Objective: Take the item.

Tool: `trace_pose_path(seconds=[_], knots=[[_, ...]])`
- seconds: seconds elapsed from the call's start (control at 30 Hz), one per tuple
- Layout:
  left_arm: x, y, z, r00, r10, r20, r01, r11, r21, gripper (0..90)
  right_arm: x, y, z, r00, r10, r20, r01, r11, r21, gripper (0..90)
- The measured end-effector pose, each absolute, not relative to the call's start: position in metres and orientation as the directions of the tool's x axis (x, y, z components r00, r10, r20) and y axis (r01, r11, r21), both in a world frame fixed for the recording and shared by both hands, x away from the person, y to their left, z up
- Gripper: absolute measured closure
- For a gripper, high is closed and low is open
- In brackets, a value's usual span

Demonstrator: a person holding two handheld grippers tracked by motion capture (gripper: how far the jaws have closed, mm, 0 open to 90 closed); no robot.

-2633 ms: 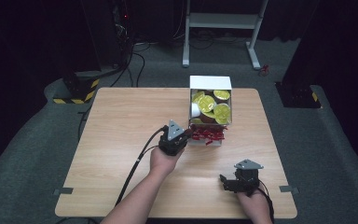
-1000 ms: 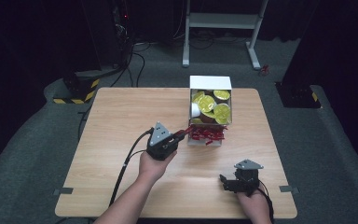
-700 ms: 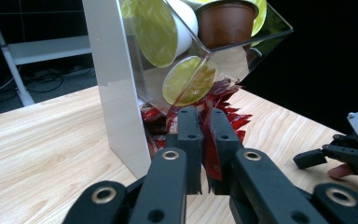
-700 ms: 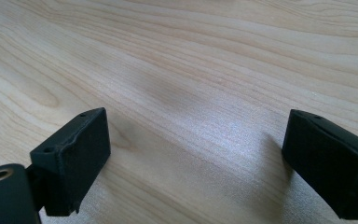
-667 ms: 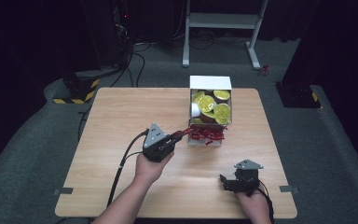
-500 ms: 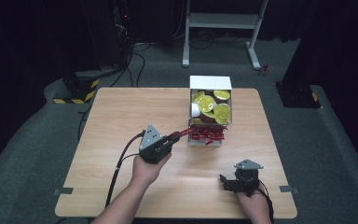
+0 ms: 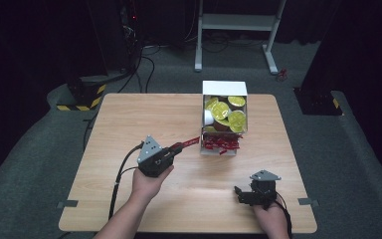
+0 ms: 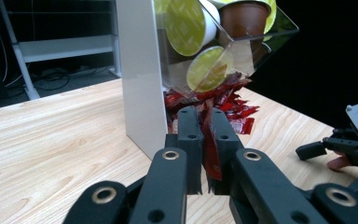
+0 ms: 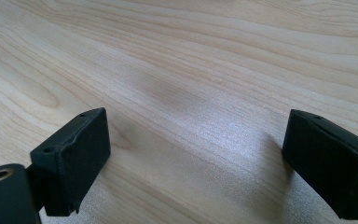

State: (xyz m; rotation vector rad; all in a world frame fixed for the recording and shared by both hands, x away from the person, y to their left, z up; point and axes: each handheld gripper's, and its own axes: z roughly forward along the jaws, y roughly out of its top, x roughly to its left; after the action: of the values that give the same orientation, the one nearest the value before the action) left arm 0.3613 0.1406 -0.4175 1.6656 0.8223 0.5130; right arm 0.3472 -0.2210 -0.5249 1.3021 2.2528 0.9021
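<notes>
**High view: left hand-held gripper pinching a red packet beside the box**

High view showed the left hand-held gripper (image 7: 178, 148) above the desk (image 7: 129, 114), just left of the box (image 7: 224, 88). Its jaws were pressed together on a red packet (image 7: 191, 142), which pointed toward the lower front of the box. In the left gripper view, the packet (image 8: 210, 149) stood edgewise between the two jaws, clamped at mid-length, with its far end near the heap of red packets (image 8: 223, 100) at the foot of the box (image 8: 140, 70). The clear upper compartment held capsules (image 8: 186, 25) with yellow-green lids; the heap lay below it and spilled onto the desk.

The right hand-held gripper (image 7: 239, 193) sat near the desk's front right edge, well apart from the box. In the right gripper view, its jaws were spread wide with bare wood (image 9: 191, 93) between them, holding nothing.
</notes>
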Motion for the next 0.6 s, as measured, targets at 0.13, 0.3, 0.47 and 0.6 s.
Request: trace_pose_path(seconds=[0.13,0.3,0.47,0.6], knots=[[0.358,0.143,-0.417,0.654,0.753,-0.076,0.238,-0.109,0.965,86.0,0.347,-0.221,-0.525,-0.495,0.869,-0.011,0.621,0.363,0.694,7.4],[0.356,0.149,-0.416,0.639,0.765,-0.075,0.243,-0.108,0.964,86.0,0.347,-0.221,-0.525,-0.495,0.869,-0.011,0.621,0.363,0.695,7.4],[0.358,0.157,-0.414,0.619,0.783,-0.058,0.23,-0.11,0.967,86.0,0.347,-0.221,-0.525,-0.495,0.869,-0.01,0.621,0.363,0.695,7.5],[0.361,0.166,-0.417,0.602,0.795,-0.079,0.254,-0.097,0.962,86.0,0.347,-0.221,-0.525,-0.495,0.869,-0.011,0.621,0.363,0.695,7.4]])
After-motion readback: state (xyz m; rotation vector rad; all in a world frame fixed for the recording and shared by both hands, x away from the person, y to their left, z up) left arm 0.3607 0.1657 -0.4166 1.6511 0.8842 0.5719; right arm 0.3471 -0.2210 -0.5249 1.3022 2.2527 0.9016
